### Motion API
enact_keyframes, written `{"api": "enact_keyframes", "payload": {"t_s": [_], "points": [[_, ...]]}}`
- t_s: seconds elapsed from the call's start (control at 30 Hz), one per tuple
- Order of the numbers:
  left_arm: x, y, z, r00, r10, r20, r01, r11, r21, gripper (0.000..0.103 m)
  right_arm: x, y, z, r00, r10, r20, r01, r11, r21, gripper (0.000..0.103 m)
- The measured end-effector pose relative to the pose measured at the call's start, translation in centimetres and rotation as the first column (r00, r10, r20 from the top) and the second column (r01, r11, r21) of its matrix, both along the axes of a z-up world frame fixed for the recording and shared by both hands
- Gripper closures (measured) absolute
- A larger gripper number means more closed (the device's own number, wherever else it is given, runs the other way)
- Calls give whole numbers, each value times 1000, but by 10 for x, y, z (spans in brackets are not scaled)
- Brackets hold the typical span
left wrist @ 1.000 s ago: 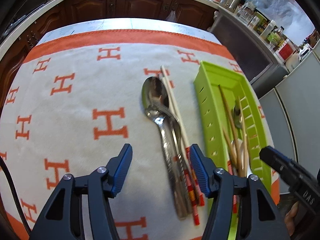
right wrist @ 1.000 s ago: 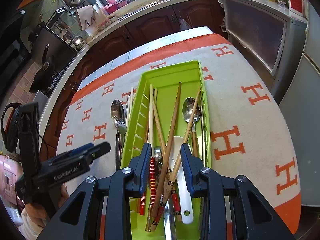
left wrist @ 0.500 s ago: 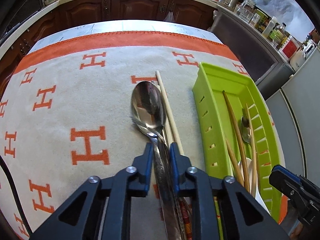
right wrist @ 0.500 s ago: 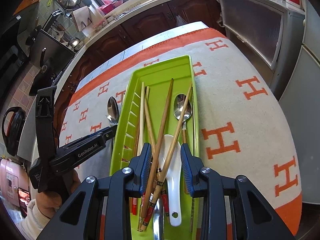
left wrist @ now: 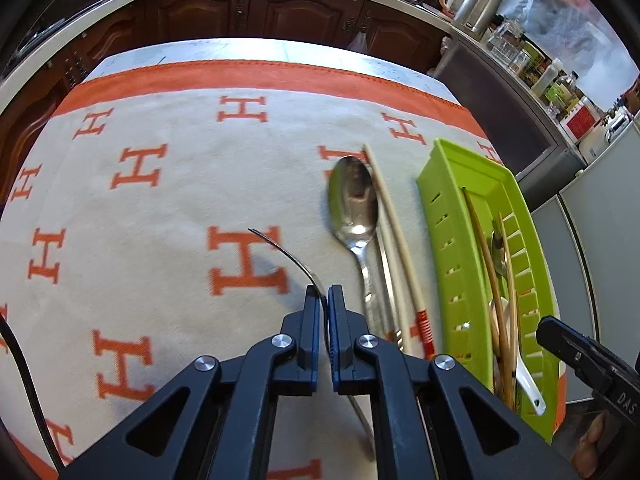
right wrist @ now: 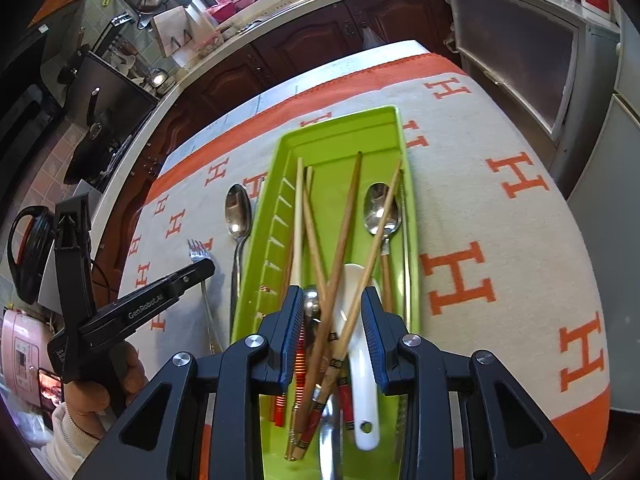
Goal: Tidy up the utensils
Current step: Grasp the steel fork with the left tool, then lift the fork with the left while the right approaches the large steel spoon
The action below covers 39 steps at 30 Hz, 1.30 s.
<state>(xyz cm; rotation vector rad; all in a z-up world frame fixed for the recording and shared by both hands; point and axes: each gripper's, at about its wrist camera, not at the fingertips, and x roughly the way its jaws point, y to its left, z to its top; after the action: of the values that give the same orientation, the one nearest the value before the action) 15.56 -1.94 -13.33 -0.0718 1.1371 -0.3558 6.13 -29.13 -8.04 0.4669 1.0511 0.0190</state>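
Left wrist view: your left gripper (left wrist: pixel 324 300) is clamped tight on the neck of the fork (left wrist: pixel 286 254), tines raised clear of the worktop cloth (left wrist: pixel 160 216), a hold that suits carrying it to the green tray (left wrist: pixel 440 216); the spoon (left wrist: pixel 354 204) and pale chopsticks (left wrist: pixel 394 240) lie just beside that tray, seemingly queued for the same trip. Right wrist view: your right gripper (right wrist: pixel 332 320) hangs partly open and empty above the tray's (right wrist: pixel 340 128) near end, where wooden chopsticks (right wrist: pixel 340 240), a white spoon (right wrist: pixel 360 360) and a metal spoon (right wrist: pixel 382 210) already lie sorted lengthwise.
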Motion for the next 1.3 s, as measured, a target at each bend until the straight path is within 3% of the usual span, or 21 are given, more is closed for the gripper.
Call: {"api": "enact_keyframes", "payload": {"t_s": [0.17,0.47,0.7,0.87,1.3], "points": [[-9,31,-1,999,34,-33,-35,999,-38,101,4,20,6,999,48,6,-48,999,0,73],[-30,61,10,1000,27,-16,-28,998,-54,101,30,67,16,990,141,-5,-140,989,40,73],[-35,86,9,999,38,-23,-40,996,-83,101,85,91,-8,978,143,-151,-128,986,107,73],[-36,104,6,998,49,-35,-53,992,-114,101,118,105,-27,961,118,-249,-105,992,64,75],[-37,135,1,998,55,-43,-61,986,-156,101,143,131,-40,935,108,-337,-143,987,-79,76]]}}
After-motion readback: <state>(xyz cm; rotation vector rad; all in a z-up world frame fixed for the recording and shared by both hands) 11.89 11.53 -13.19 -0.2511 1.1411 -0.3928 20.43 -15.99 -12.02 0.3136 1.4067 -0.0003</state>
